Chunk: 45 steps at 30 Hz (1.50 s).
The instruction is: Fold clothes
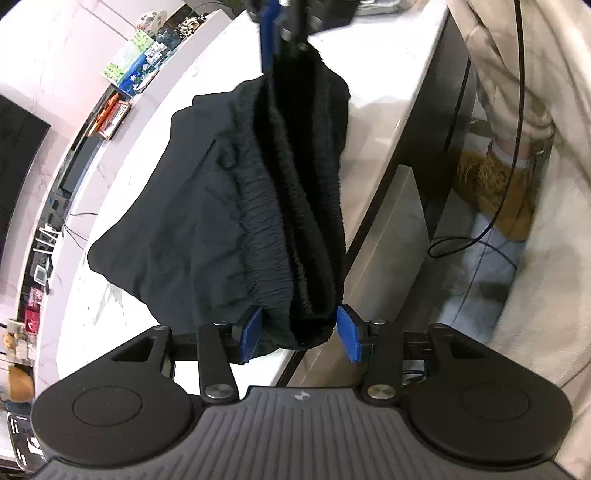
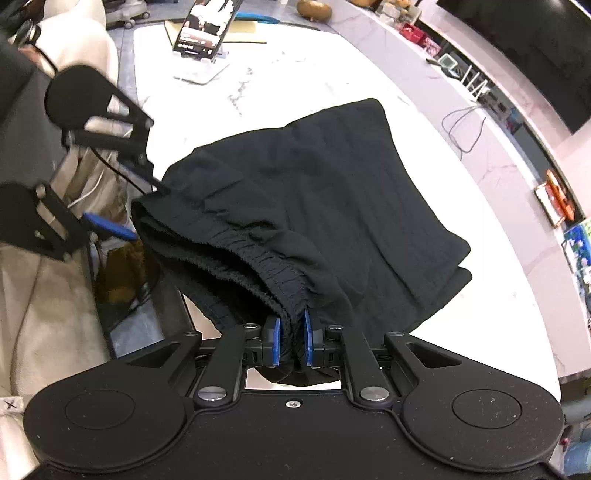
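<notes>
Two tools share one pair of black shorts (image 2: 314, 206); my right tool (image 2: 291, 341) is pinched tight on one end of the elastic waistband (image 2: 273, 273); my left tool (image 1: 299, 330) stands half-wide around the other end, blue pads (image 1: 349, 338) just beside the cloth; beyond, the legs lie on the white marble surface (image 2: 295, 85); farther off stands a phone (image 2: 207, 26).

White marble-veined table (image 2: 280, 85) at centre. Cluttered ledge (image 2: 491, 92) along pale wall, dark screen (image 2: 535, 55) upper right.
</notes>
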Each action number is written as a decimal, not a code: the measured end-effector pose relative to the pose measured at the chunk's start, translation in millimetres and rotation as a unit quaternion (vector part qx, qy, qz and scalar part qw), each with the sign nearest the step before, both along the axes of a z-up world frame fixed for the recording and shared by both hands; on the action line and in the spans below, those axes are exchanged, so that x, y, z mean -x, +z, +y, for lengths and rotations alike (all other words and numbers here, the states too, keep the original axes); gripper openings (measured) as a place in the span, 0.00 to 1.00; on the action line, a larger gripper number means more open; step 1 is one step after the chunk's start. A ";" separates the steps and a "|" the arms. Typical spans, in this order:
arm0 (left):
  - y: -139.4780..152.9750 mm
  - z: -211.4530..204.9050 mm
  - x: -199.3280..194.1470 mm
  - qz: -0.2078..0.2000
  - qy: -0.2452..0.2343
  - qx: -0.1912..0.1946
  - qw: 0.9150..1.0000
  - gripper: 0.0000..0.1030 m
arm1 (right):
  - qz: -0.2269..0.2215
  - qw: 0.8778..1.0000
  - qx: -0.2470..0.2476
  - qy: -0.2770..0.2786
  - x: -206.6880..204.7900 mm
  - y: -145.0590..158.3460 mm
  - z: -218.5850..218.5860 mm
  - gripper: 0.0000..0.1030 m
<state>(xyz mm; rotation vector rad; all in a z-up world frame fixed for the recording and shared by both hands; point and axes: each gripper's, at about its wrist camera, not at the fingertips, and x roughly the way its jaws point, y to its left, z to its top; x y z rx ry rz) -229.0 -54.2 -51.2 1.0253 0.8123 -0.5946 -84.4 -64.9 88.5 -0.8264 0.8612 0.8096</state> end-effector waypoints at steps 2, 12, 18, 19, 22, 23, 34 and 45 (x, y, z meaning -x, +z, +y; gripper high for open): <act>1.6 3.1 -4.9 0.010 0.008 0.014 1.000 0.39 | 0.002 1.000 0.002 0.001 0.1 0.3 0.0 0.10; 55.4 37.2 -37.4 0.093 0.048 0.110 0.988 0.11 | 0.027 0.999 0.027 0.013 -2.3 6.8 -6.8 0.10; 101.8 37.9 -50.1 0.141 0.007 0.073 0.987 0.11 | 0.070 0.995 0.048 0.049 -0.5 25.3 -7.3 0.09; 108.9 37.0 -53.3 0.150 0.000 0.066 0.987 0.11 | 0.079 0.994 0.051 0.055 -0.8 29.3 -7.4 0.09; 133.9 32.6 -68.6 0.184 -0.023 0.047 0.982 0.11 | 0.110 0.990 0.059 0.070 -9.1 42.1 -9.1 0.09; 143.7 30.9 -78.2 0.195 -0.024 0.044 0.980 0.11 | 0.120 0.988 0.062 0.075 -12.2 46.2 -9.8 0.09; 186.2 38.0 -184.5 0.228 -0.018 0.043 0.973 0.06 | 0.184 0.980 0.041 0.062 -106.6 80.0 -20.9 0.05; 118.2 37.6 -172.0 0.262 -0.029 0.101 0.959 0.06 | 0.194 0.979 -0.029 0.060 -102.0 26.8 -31.9 0.19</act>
